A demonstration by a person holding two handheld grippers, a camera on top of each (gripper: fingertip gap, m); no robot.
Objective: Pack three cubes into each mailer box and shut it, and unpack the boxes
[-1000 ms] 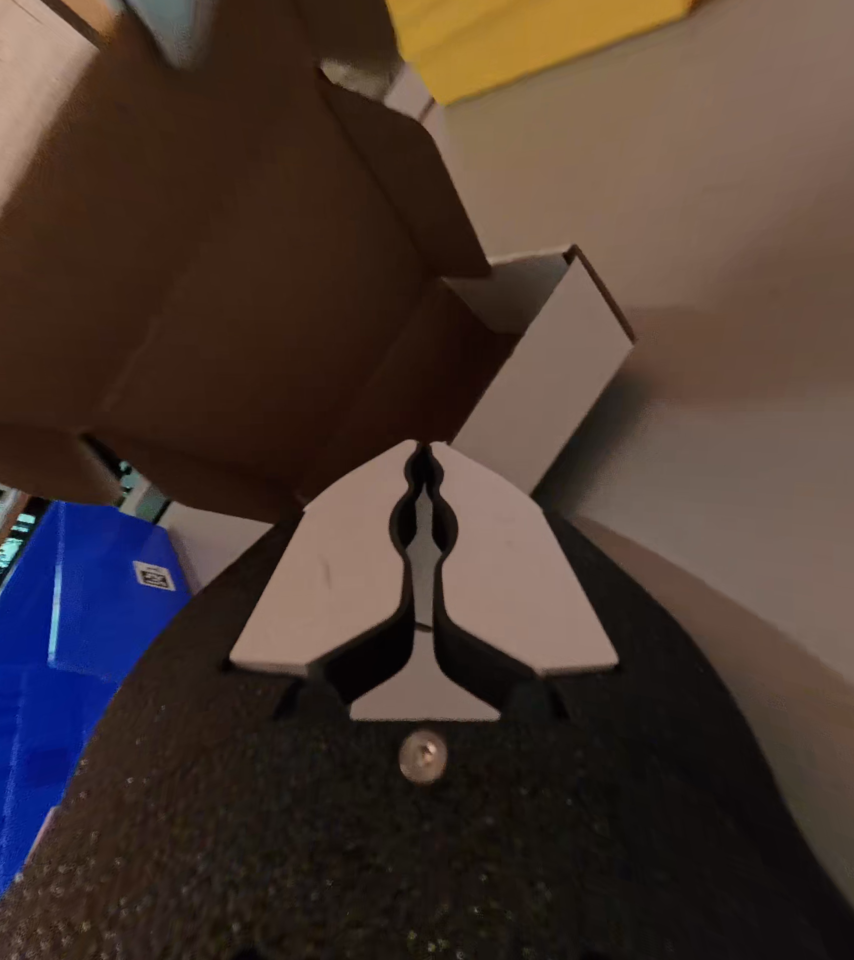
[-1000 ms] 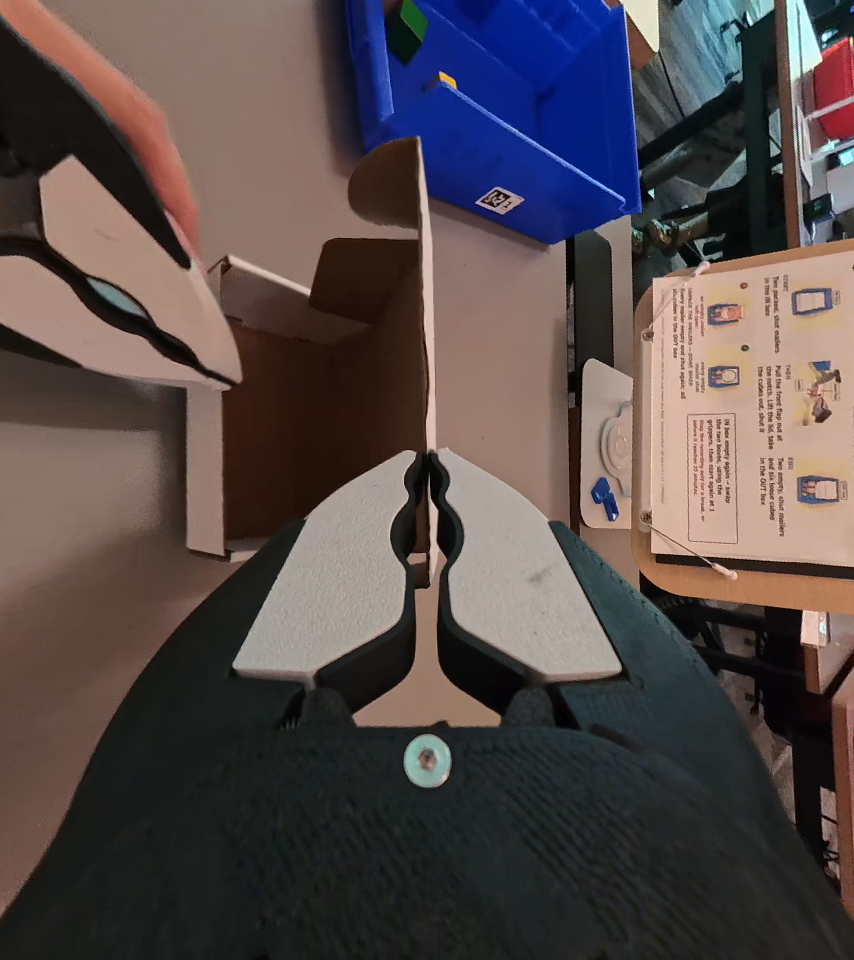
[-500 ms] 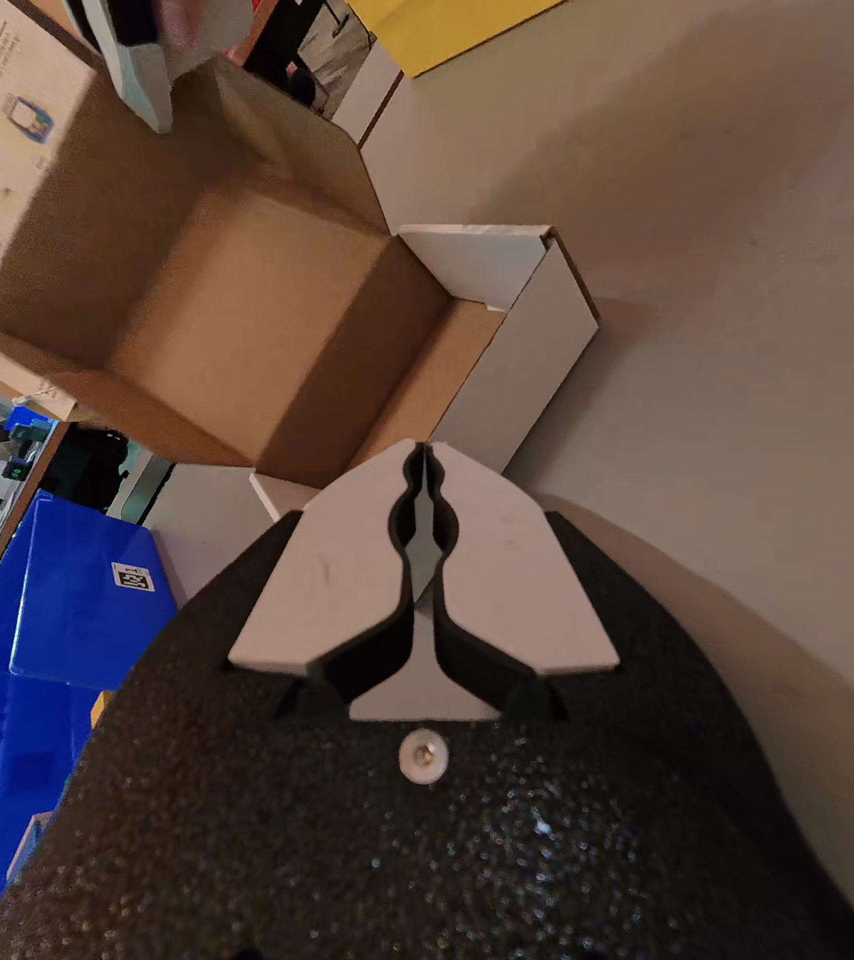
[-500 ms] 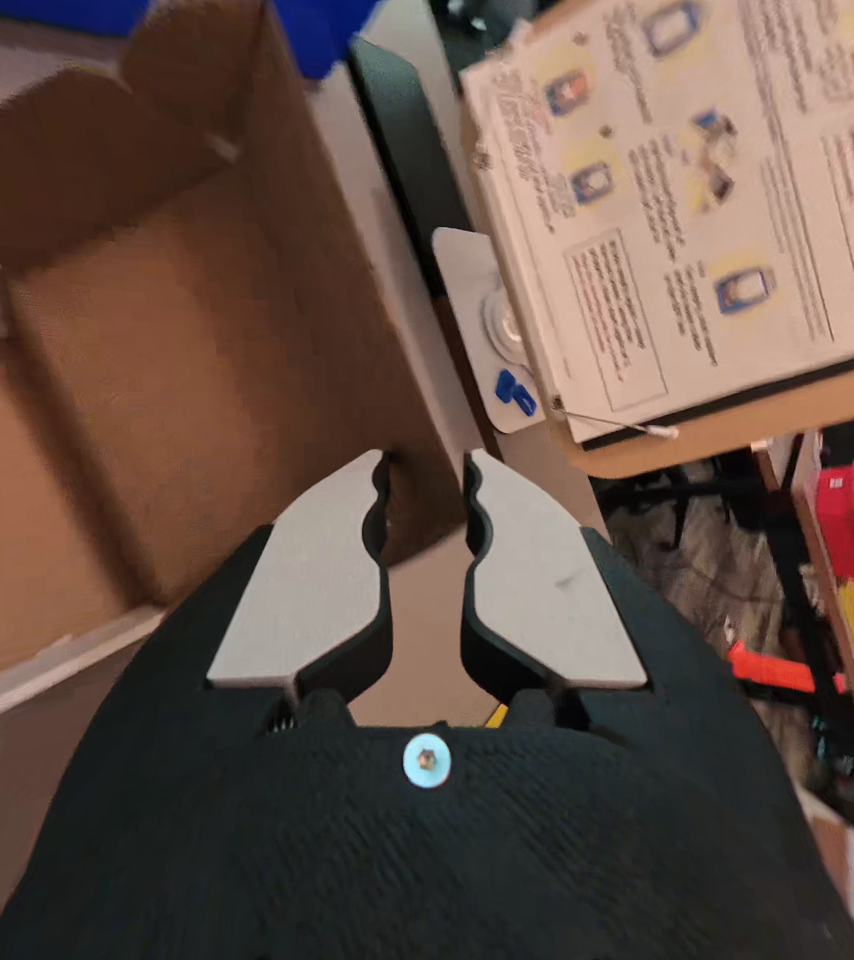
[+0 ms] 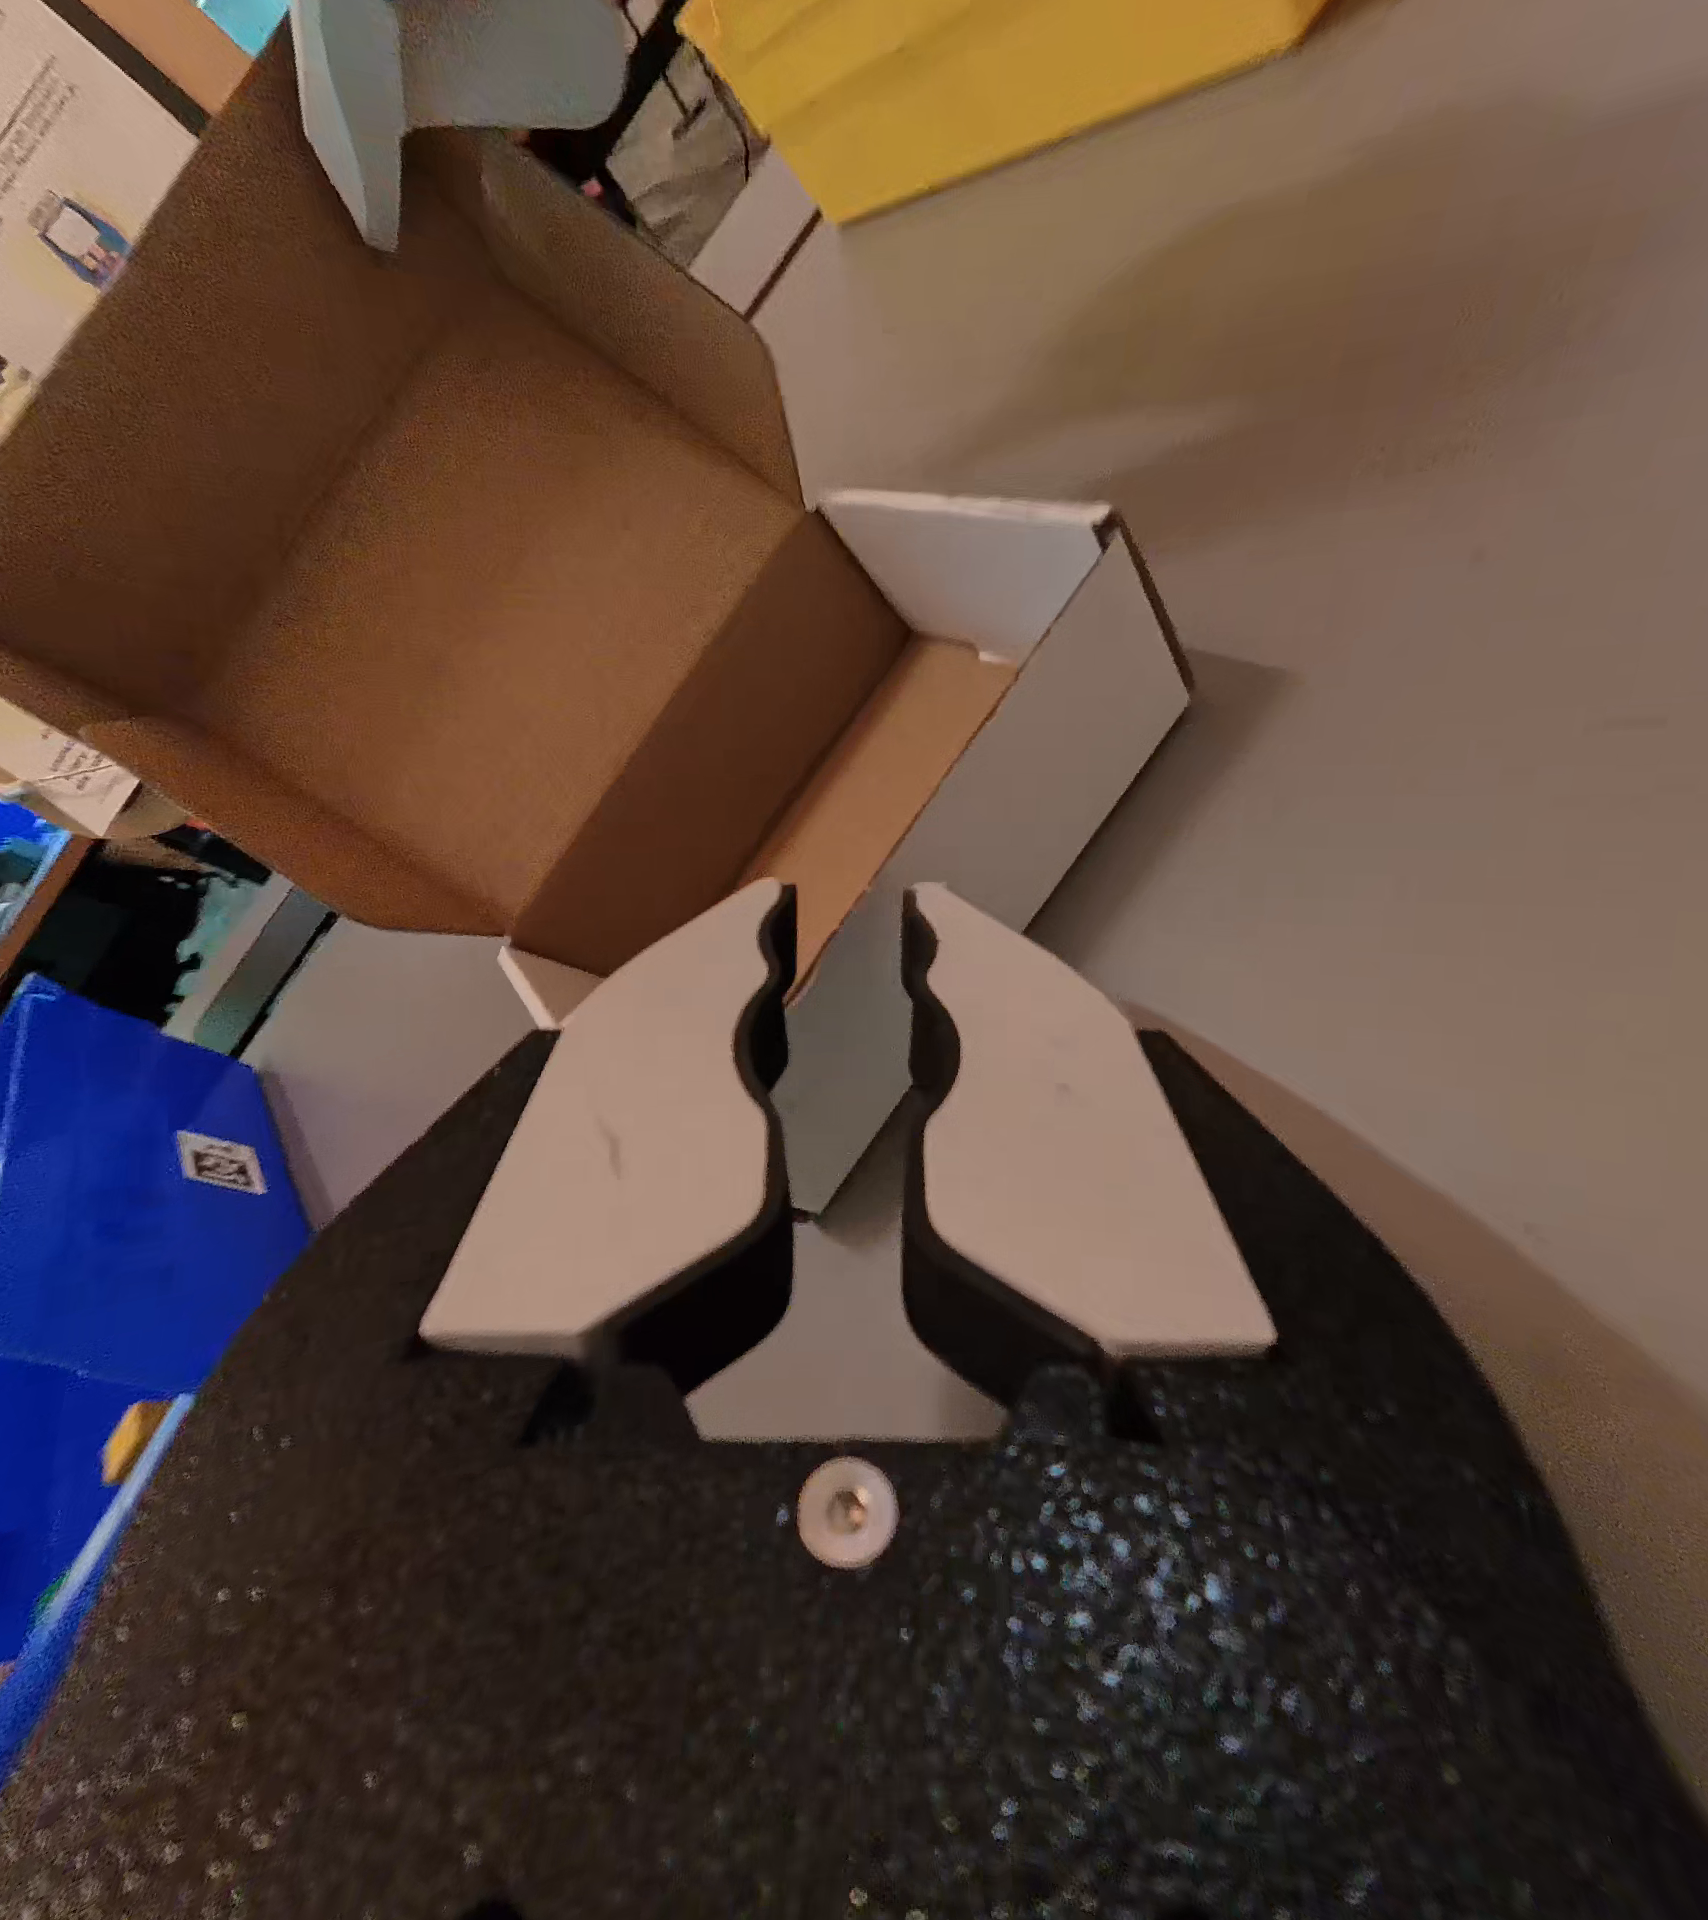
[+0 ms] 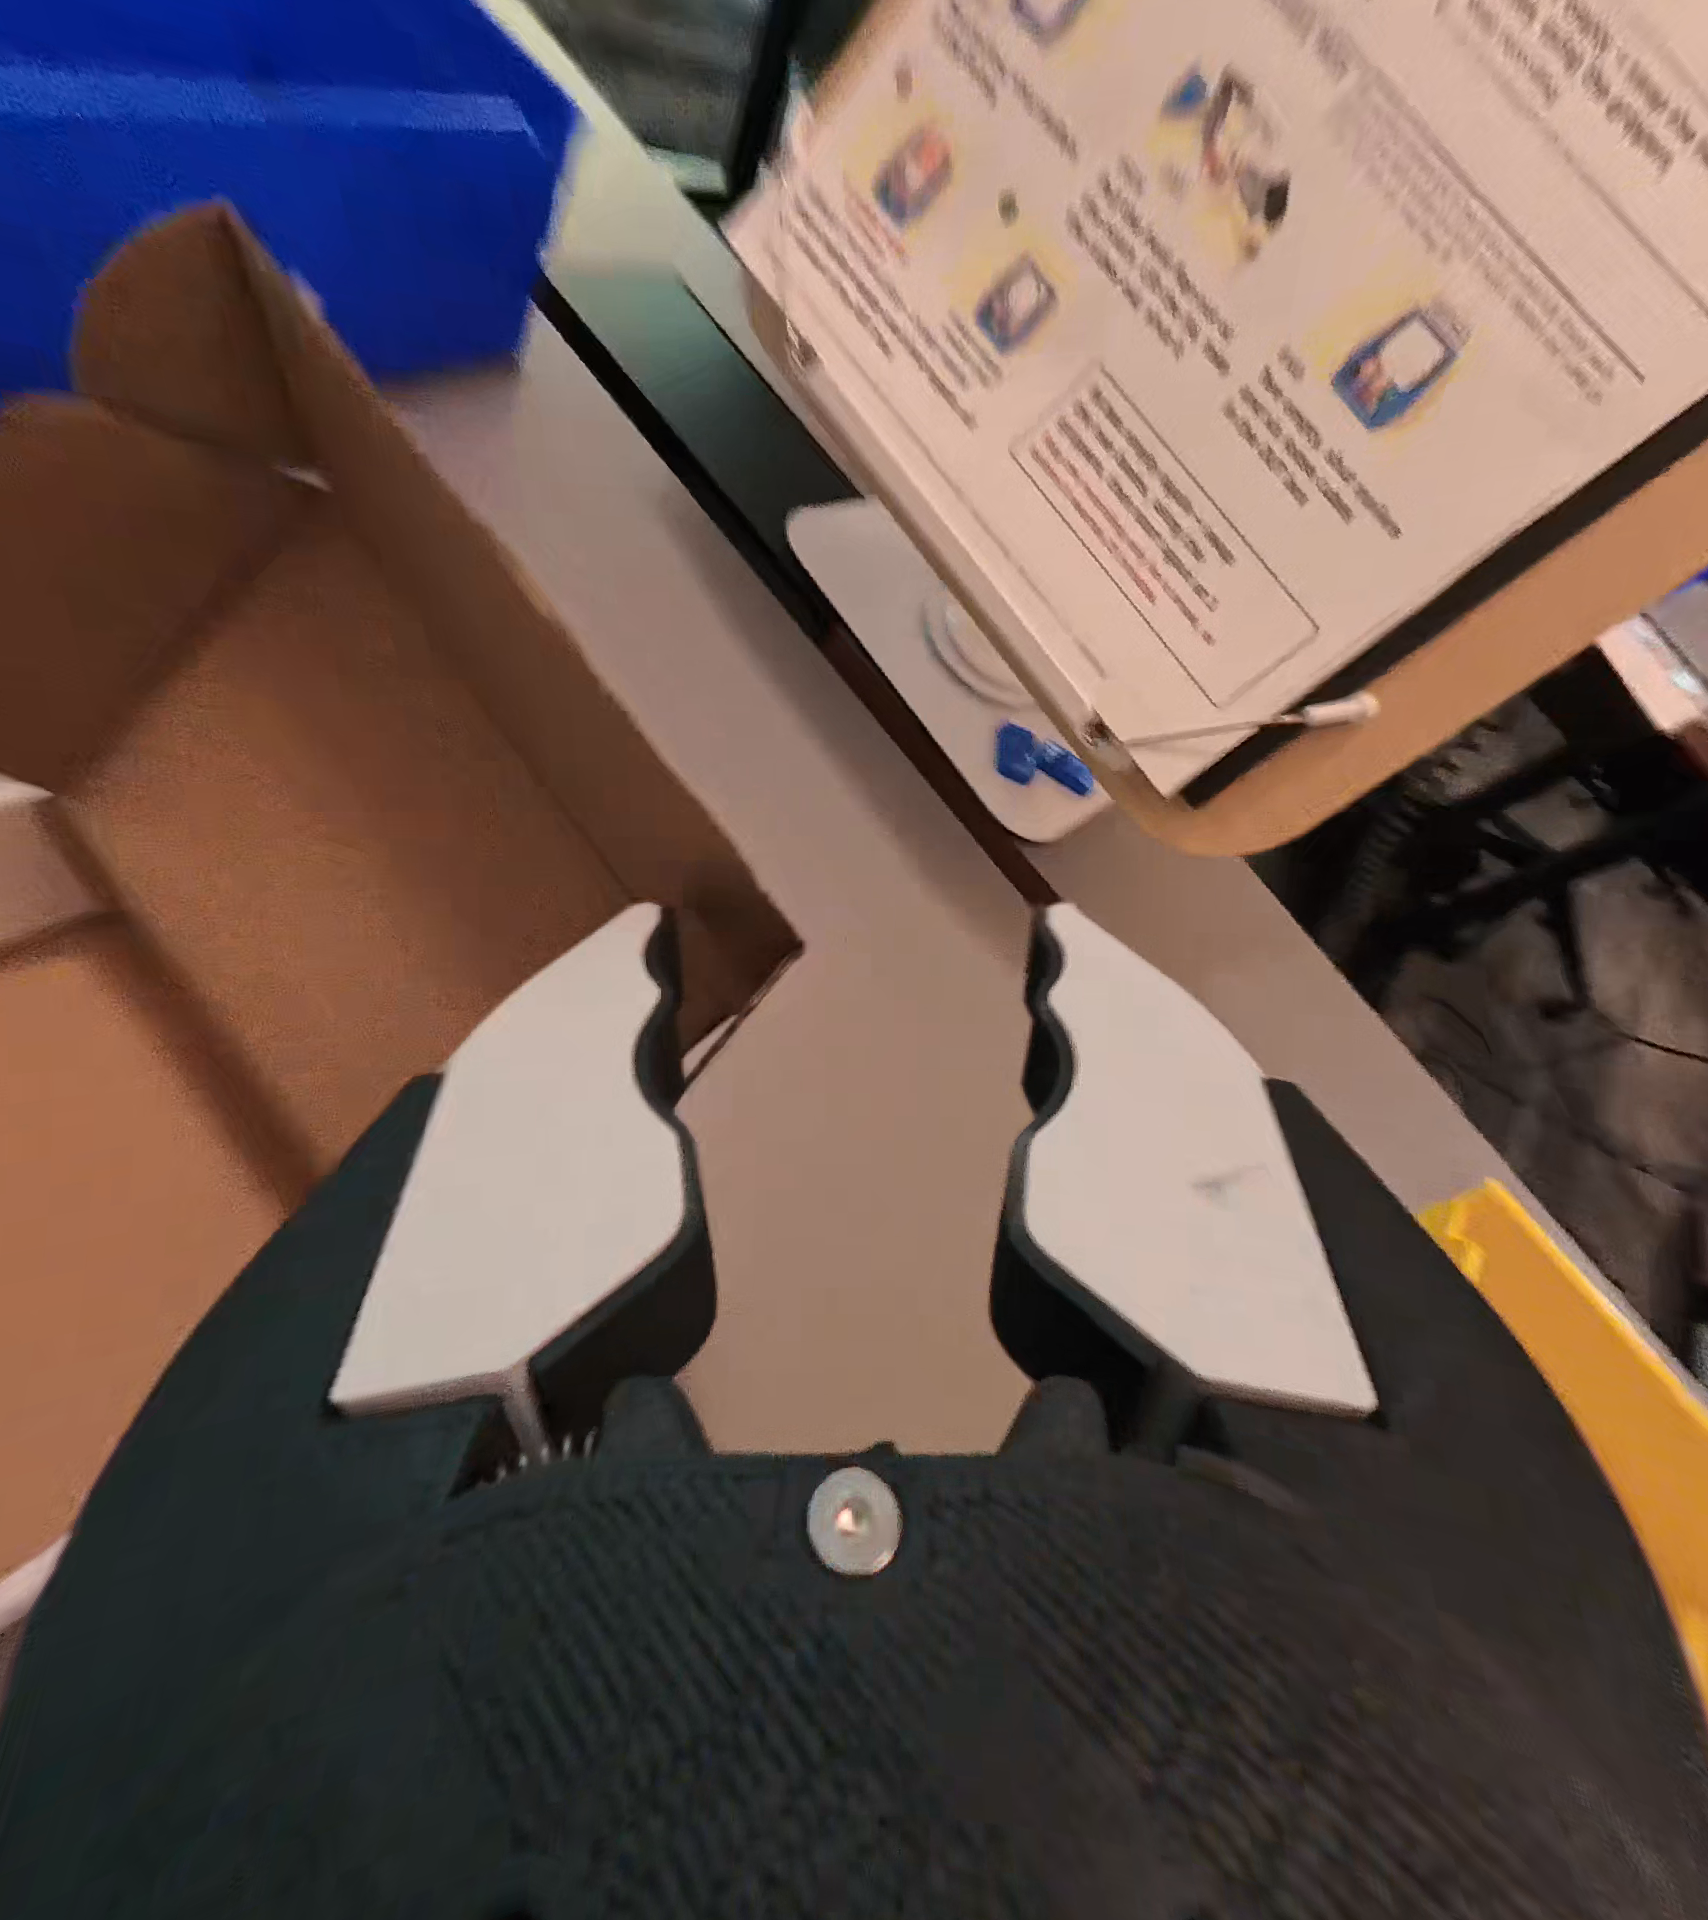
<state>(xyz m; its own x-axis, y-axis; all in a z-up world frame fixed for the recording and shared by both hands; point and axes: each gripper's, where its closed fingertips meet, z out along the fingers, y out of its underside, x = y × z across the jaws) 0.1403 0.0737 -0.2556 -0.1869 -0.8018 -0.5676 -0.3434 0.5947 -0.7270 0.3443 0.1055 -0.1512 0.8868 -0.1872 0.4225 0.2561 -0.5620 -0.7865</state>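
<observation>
White-and-brown cardboard mailer box (image 5: 476, 623) sits open and empty on the grey desk (image 5: 1452, 727). No cubes packed; left gripper (image 5: 845, 925) and right gripper (image 6: 845, 935) fingers parted, holding nothing beside the box.

Left tool (image 5: 845, 914): fingers parted by a narrow gap, nothing pinched between the pads, tips angled down and forward. Right tool (image 6: 850, 925): fingers spread wide apart, nothing between them, tips tilted downward. Right tool's pale fingers (image 5: 362, 114) seen far off at the top of the left wrist view.
</observation>
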